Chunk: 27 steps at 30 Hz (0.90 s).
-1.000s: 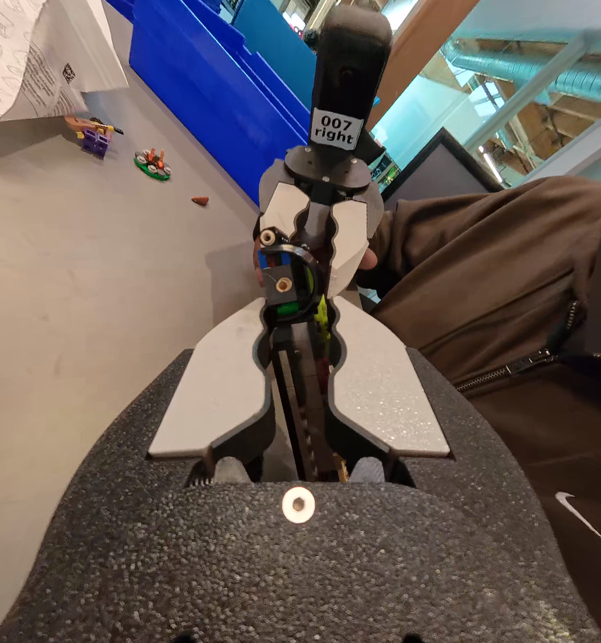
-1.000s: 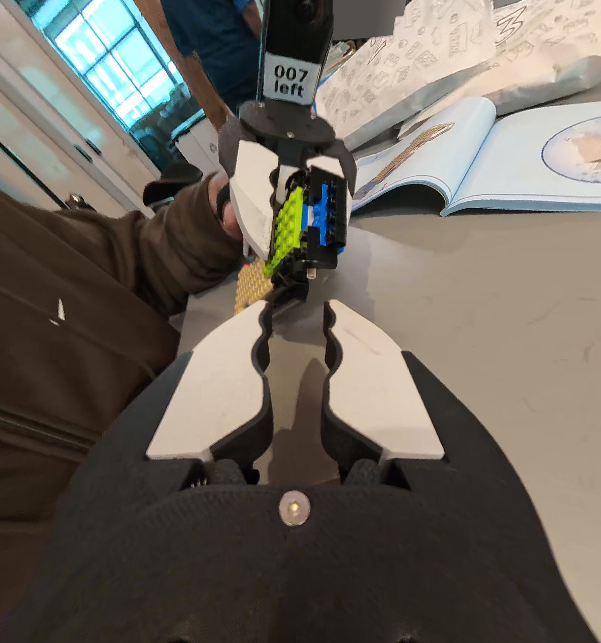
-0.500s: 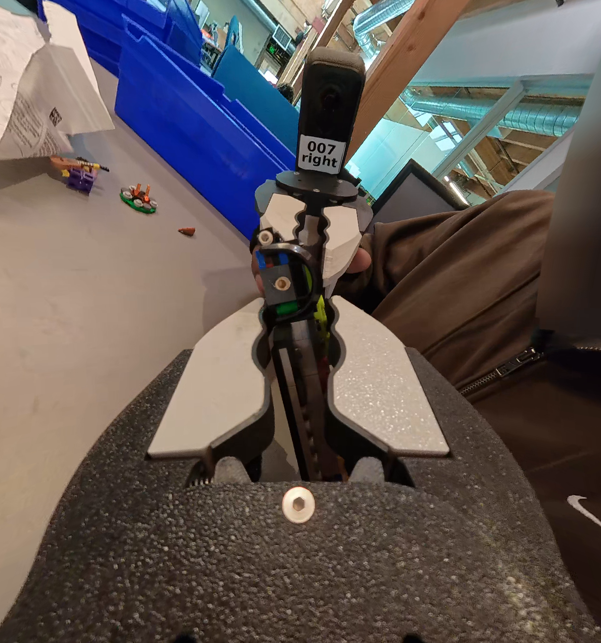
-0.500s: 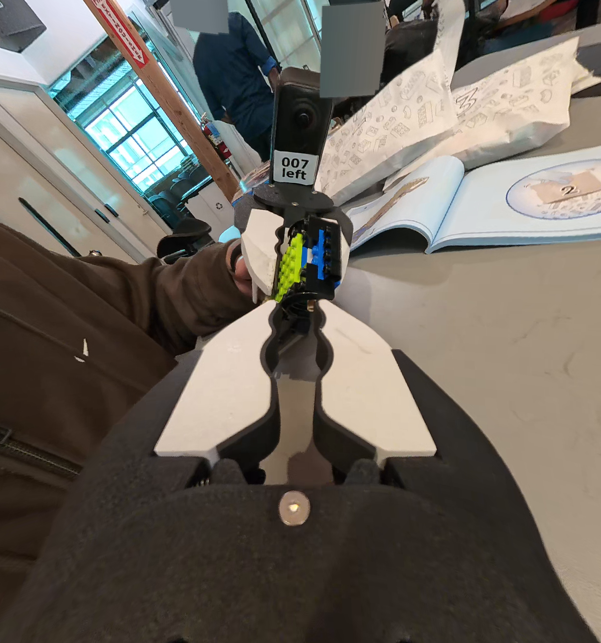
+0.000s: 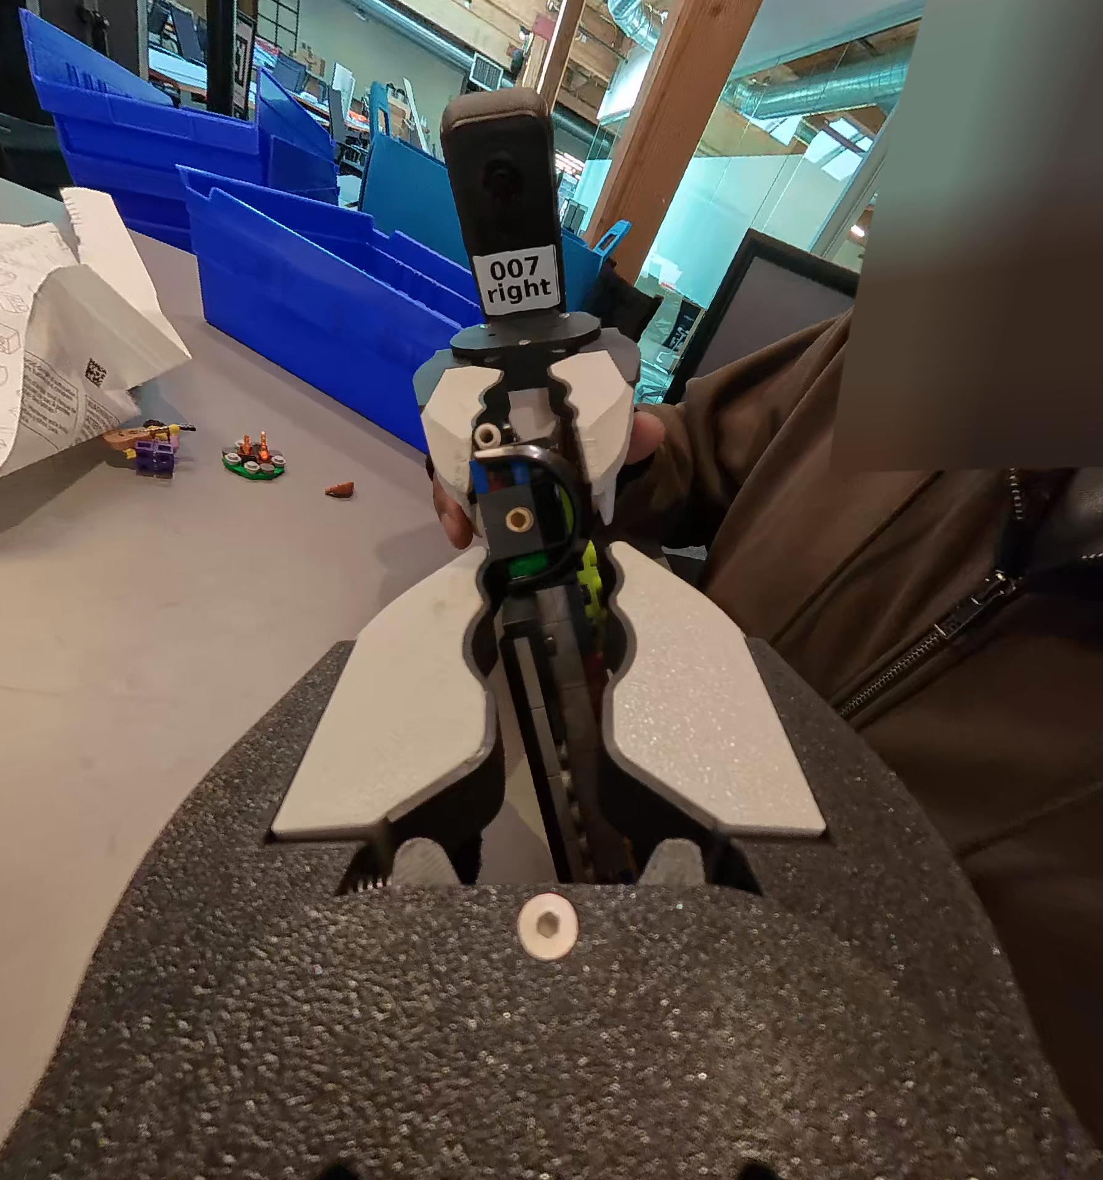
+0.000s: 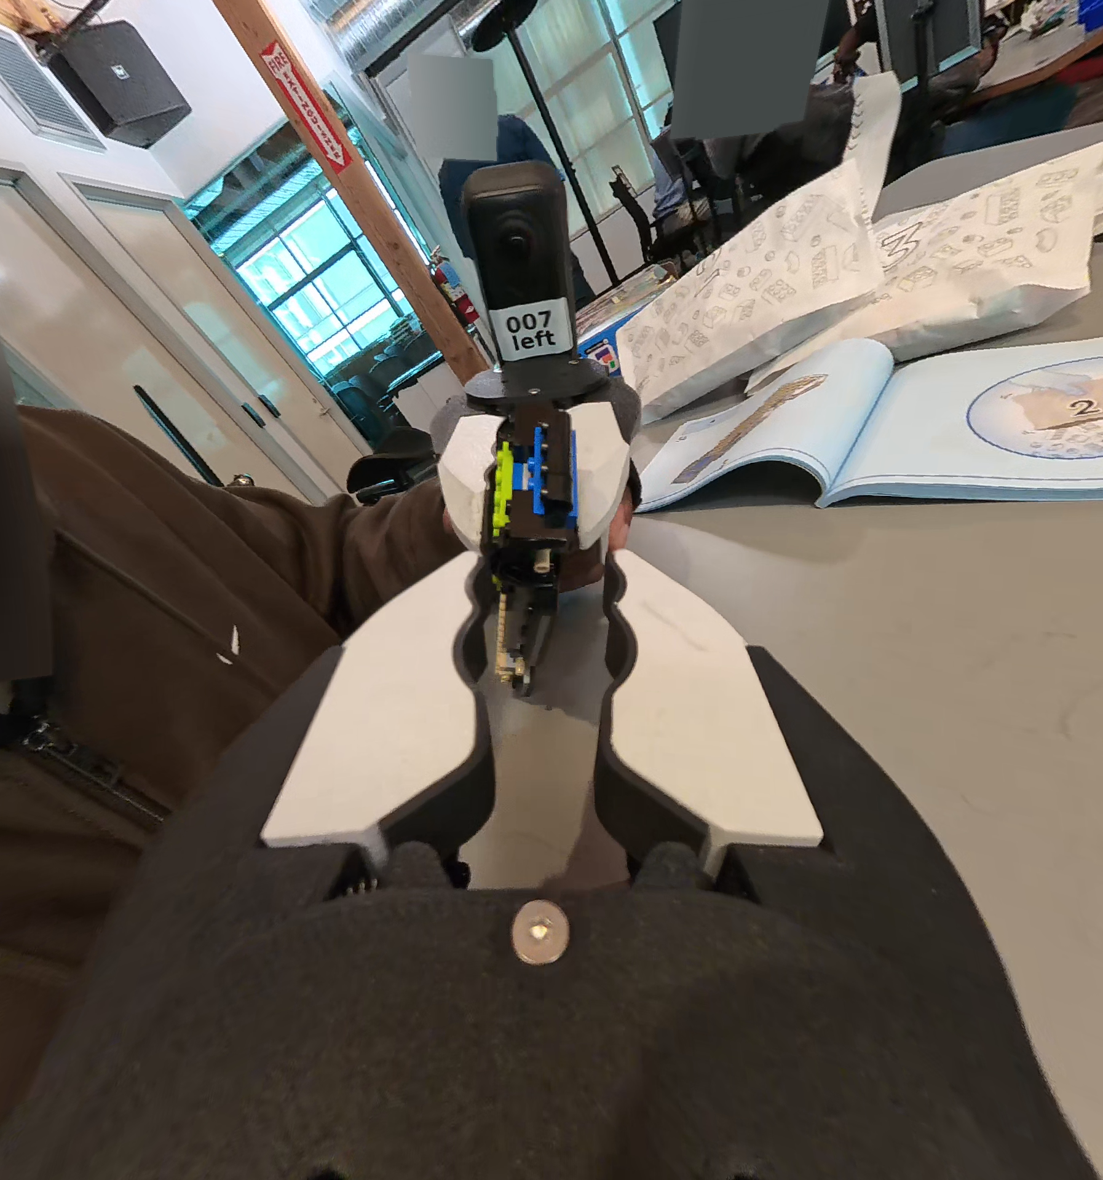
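My left gripper clamps a black, blue and lime-green plastic brick assembly at frame centre, pads pressed on both sides. My right gripper stands open around its far end, gaps visible at both pads. Grey table lies lower left.

Bare grey tabletop gives passing room on the left; blue bins, a paper bag and small brick models block its far edge.
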Each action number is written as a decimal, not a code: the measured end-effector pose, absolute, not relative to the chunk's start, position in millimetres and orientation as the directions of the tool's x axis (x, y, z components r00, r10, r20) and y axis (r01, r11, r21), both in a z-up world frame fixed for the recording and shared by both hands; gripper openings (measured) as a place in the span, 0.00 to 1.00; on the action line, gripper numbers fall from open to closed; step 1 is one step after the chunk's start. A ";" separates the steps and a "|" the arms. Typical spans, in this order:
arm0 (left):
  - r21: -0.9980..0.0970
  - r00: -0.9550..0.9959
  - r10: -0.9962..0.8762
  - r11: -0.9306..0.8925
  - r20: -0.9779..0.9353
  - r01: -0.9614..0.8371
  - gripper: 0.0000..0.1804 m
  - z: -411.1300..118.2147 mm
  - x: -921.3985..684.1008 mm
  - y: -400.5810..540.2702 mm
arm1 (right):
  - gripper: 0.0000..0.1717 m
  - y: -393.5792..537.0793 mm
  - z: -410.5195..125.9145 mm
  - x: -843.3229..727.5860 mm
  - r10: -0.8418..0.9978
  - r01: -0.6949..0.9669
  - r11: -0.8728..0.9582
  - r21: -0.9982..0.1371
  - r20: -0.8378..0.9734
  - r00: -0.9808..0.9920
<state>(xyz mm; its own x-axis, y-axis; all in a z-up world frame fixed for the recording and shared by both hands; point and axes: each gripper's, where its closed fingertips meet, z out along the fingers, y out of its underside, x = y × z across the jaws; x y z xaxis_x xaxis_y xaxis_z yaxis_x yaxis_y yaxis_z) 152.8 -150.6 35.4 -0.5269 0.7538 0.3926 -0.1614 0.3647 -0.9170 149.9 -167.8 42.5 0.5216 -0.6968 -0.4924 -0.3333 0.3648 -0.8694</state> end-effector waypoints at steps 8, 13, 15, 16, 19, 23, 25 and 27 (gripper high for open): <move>-0.897 -0.511 0.746 0.418 0.427 -0.140 0.16 28.7 146.4 -150.0 | 0.15 -159.8 38.6 149.3 -0.715 -0.341 0.312 -0.887 -0.456 0.530; -0.856 -0.472 0.720 0.481 0.510 -0.190 0.16 25.0 147.7 -151.2 | 0.15 -161.8 34.3 150.8 -0.737 -0.333 0.281 -0.900 -0.424 0.526; -0.840 -0.463 0.705 0.499 0.537 -0.214 0.16 23.3 148.5 -152.9 | 0.15 -163.4 32.4 151.8 -0.731 -0.340 0.294 -0.893 -0.439 0.522; -0.831 -0.460 0.696 0.508 0.552 -0.228 0.16 22.3 149.1 -154.0 | 0.15 -164.7 31.5 152.6 -0.728 -0.347 0.306 -0.887 -0.453 0.515; -0.788 -0.447 0.652 0.543 0.613 -0.290 0.16 17.8 152.5 -159.7 | 0.16 -172.6 27.3 157.3 -0.733 -0.363 0.349 -0.864 -0.493 0.469; -0.721 -0.407 0.594 0.570 0.693 -0.394 0.16 13.6 157.2 -167.9 | 0.19 -176.5 17.6 160.2 -0.736 -0.402 0.360 -0.842 -0.521 0.432; -0.704 -0.397 0.582 0.566 0.710 -0.429 0.15 15.3 160.0 -170.8 | 0.19 -175.8 12.1 161.1 -0.736 -0.424 0.358 -0.832 -0.531 0.420; -0.700 -0.392 0.582 0.550 0.713 -0.456 0.15 18.7 162.5 -172.3 | 0.20 -173.0 7.3 160.9 -0.731 -0.448 0.349 -0.823 -0.539 0.420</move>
<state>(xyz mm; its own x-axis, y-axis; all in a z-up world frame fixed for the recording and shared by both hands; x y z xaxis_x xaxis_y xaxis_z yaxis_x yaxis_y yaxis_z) 162.5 -172.3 18.7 -0.3924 0.5816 0.7126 -0.4557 0.5500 -0.6999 160.9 -173.0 7.3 0.4199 -0.7305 -0.5386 -0.4484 0.3489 -0.8229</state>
